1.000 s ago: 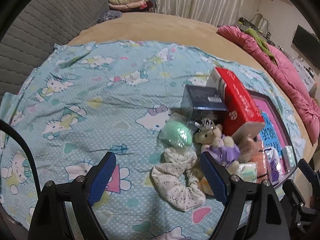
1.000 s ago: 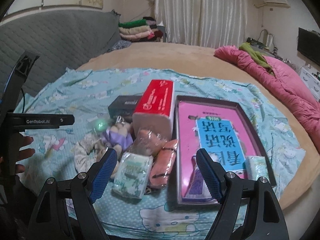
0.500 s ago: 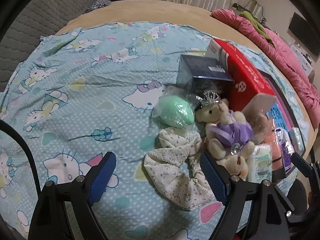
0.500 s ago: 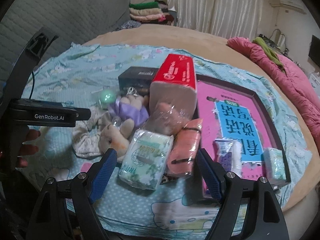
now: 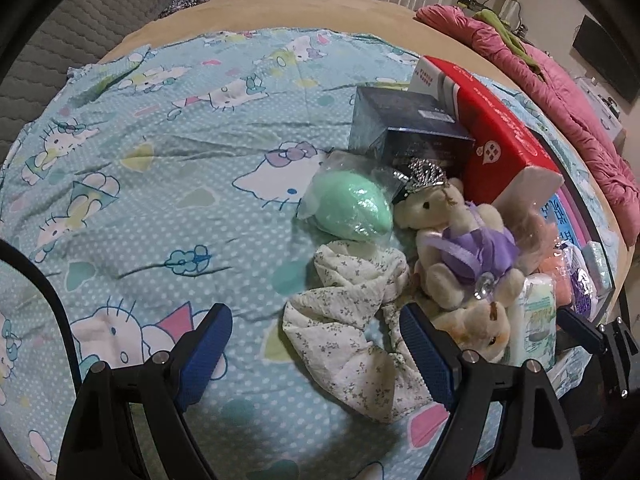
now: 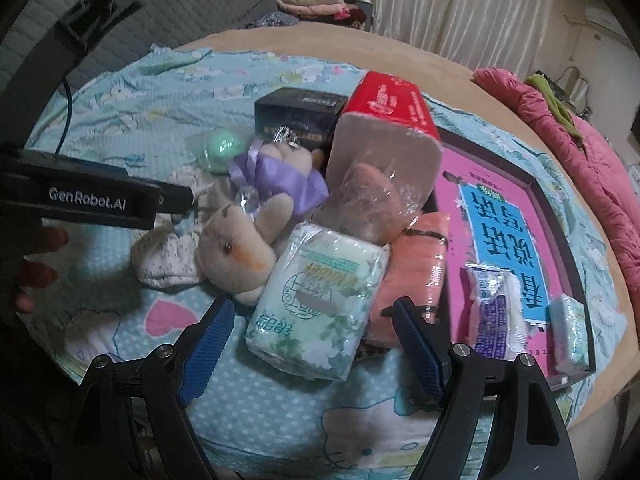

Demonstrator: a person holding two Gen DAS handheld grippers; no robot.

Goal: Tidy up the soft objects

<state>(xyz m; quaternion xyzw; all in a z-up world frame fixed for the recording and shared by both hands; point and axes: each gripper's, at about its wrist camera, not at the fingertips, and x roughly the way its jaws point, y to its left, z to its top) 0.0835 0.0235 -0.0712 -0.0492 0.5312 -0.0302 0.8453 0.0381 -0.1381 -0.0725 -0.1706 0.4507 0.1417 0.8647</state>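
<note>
On the bed, the tray (image 6: 560,216) holds two tissue packs (image 6: 494,312); both hand-held grippers gape wide, empty.

Bed sheet (image 5: 168,168) carries a cluster: scrunchie (image 5: 352,320) nearest the front edge, ball (image 5: 348,210) behind it, bear (image 5: 460,240) to their right, dark box (image 5: 404,128) behind, tissue box (image 5: 496,136) beside it, tray (image 6: 560,216) rightmost.

1. I see the bed sheet (image 5: 168,184) bare across its left half: free passage there.
2. Toward its right edge, scrunchie (image 5: 352,320), bear (image 5: 460,248), tissue pack (image 6: 320,300) and red box (image 6: 384,120) crowd together, blocking entry.
</note>
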